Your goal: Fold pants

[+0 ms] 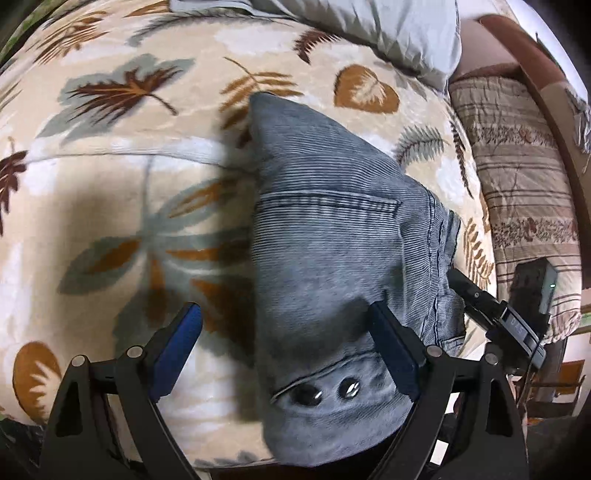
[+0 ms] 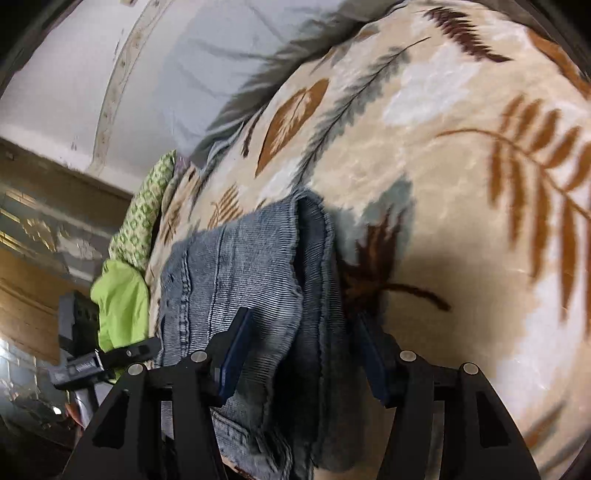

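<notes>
The blue-grey corduroy pants [image 1: 332, 229] lie folded into a thick bundle on a leaf-patterned blanket [image 1: 110, 184]. In the left wrist view the waistband with two metal buttons [image 1: 328, 393] is nearest me. My left gripper [image 1: 286, 317] is open; its right finger [image 1: 391, 343] rests on the pants, its left finger [image 1: 177, 347] is over the blanket. In the right wrist view the pants [image 2: 251, 266] show stacked layers. My right gripper [image 2: 301, 328] is open, its jaws straddling the folded edge of the pants. The other gripper shows at each frame's edge [image 1: 495, 310].
A grey pillow [image 1: 388, 29] lies at the far end of the bed. A striped quilt [image 1: 524, 192] lies to the right. Green cloths [image 2: 122, 302] are bunched beside the bed's edge in the right wrist view. A white wall [image 2: 55, 92] is behind.
</notes>
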